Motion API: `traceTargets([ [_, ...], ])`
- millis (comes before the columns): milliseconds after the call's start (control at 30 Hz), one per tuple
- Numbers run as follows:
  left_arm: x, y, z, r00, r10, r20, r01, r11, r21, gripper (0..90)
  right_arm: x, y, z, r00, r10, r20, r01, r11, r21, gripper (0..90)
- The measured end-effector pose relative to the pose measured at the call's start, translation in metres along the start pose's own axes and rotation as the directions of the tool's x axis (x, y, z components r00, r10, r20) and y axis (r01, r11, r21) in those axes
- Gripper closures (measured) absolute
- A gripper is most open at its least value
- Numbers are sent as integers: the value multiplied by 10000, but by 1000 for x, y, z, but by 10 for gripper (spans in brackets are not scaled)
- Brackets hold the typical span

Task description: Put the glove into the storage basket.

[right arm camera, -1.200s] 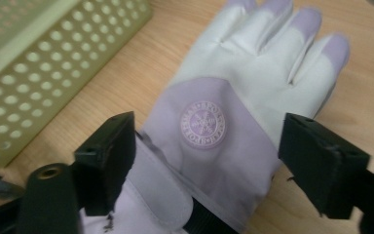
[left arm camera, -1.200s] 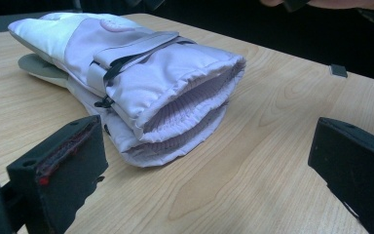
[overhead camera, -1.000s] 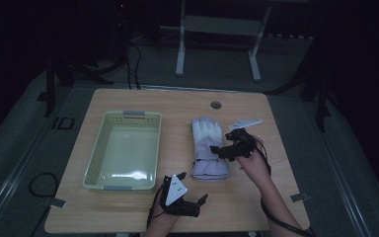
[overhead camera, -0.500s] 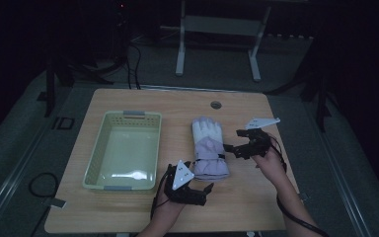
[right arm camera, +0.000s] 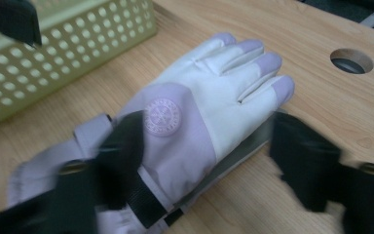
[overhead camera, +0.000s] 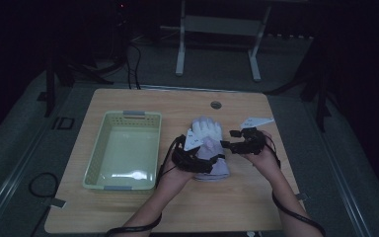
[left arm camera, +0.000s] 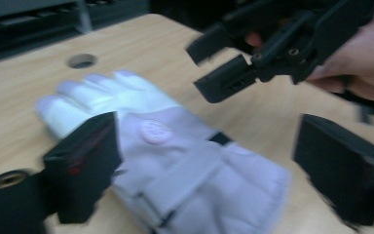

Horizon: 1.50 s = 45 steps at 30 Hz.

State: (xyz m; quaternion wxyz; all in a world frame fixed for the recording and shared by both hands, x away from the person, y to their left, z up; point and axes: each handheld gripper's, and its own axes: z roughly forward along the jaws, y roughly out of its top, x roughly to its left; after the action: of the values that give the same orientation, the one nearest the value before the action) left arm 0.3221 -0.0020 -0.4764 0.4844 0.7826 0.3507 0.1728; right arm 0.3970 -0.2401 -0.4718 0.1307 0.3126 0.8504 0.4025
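Observation:
A lavender and white winter glove [overhead camera: 206,129] lies flat mid-table, its fingers pointing to the far edge. My left gripper [overhead camera: 209,155] hovers over the cuff. In the left gripper view its jaws [left arm camera: 209,180] straddle the glove [left arm camera: 175,161]; they have just been closing and stand open. My right gripper [overhead camera: 228,139] comes in from the glove's right side. Its jaws [right arm camera: 214,165] have also just been closing, one over the wrist strap and one beside the glove's [right arm camera: 209,102] edge, with a gap left. The right gripper [left arm camera: 204,70] also hangs ahead in the left gripper view.
A pale green perforated basket [overhead camera: 133,114] stands left of the glove, its wall [right arm camera: 78,39] close by in the right gripper view. A round hole [overhead camera: 216,104] sits in the tabletop beyond the glove's fingers. Dark floor, cables and a stand's legs lie past the table.
My left gripper has risen from near the table's front edge and moved forward over the glove's cuff. My right gripper has stayed by the glove's right side, its jaws narrower.

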Motion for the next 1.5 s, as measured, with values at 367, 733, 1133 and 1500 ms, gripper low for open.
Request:
traceTargets([
  [367,32,-25,51,9793,-1685,-1126,1890,9598,2075,224,-7,-16,32,9949,929,-405,-880,9901,1096,519],
  [733,54,-48,84,9224,-3860,-143,3724,8787,2986,121,-20,-37,62,9712,2300,-624,-2050,9399,2731,440],
  [1133,55,-35,82,9263,-3628,1019,3110,8886,3371,637,-20,-38,61,9574,2535,-1380,-2148,9451,2461,795],
  [1500,36,-2,57,9637,-2389,1194,1920,9304,3122,699,1,-26,30,9873,1395,-766,-1266,9800,1535,817],
])
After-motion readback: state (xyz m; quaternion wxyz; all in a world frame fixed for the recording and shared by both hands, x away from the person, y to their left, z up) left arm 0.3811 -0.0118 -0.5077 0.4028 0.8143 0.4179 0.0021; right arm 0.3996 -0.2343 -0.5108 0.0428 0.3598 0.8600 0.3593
